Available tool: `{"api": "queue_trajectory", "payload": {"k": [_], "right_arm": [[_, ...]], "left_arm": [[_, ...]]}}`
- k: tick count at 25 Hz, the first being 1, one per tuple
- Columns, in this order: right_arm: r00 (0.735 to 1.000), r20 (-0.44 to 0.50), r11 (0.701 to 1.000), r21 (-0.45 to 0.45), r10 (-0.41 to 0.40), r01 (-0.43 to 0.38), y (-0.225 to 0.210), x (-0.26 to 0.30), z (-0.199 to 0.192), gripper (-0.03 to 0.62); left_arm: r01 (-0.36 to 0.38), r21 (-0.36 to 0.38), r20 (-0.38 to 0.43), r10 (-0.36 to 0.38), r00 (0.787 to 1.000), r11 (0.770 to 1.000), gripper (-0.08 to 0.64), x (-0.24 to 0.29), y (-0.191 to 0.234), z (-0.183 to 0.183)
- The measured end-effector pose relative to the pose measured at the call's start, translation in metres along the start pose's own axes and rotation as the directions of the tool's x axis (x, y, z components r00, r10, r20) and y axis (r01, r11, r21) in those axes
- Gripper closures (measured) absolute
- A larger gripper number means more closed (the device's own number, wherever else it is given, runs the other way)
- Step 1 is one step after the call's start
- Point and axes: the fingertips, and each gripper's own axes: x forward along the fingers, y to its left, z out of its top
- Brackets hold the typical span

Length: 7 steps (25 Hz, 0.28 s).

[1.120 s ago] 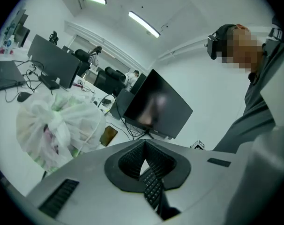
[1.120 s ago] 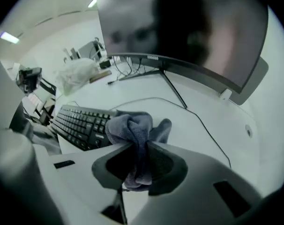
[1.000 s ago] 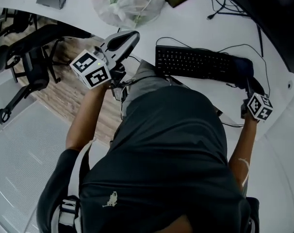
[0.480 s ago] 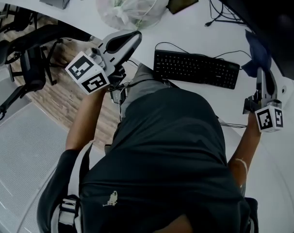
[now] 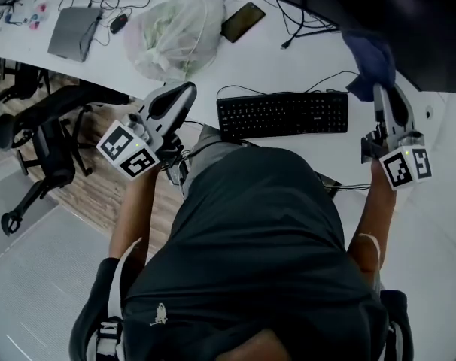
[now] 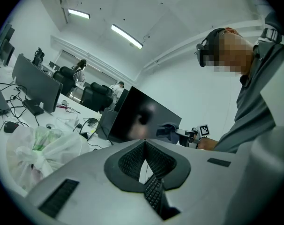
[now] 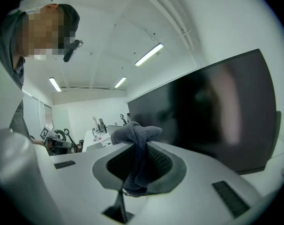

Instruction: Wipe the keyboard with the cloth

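Blue cloth [image 5: 369, 56] sits clamped in the right gripper's [image 5: 380, 90] jaws, just beyond the right end of the keyboard [image 5: 282, 114], whose long axis runs leftward. The left gripper's [image 5: 181, 91] jaws are together, empty.

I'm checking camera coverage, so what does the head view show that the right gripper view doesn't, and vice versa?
Only the head view shows the black computer keyboard on the white desk, the translucent plastic bag and the dark phone. Only the right gripper view shows the ceiling strip lights and, close up, the right tongs shut on the grey-blue terry cloth. Both show that cloth in the tongs, near the black monitor.
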Motion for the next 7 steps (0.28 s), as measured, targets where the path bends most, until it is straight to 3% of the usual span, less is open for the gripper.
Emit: {"api": "queue_trajectory", "payload": {"k": [3, 7], "right_arm": [[1.000, -0.002, 1.000, 0.012, -0.005, 0.005, -0.007, -0.002, -0.004, 0.532], [1.000, -0.026, 0.999, 0.031, 0.011, -0.011, -0.019, -0.006, -0.010, 0.532]], "left_arm": [[0.013, -0.023, -0.028, -0.014, 1.000, 1.000, 0.555, 0.008, -0.007, -0.012], [-0.011, -0.120, -0.070, 0.003, 0.998, 0.993, 0.555, 0.016, -0.014, -0.046]]}}
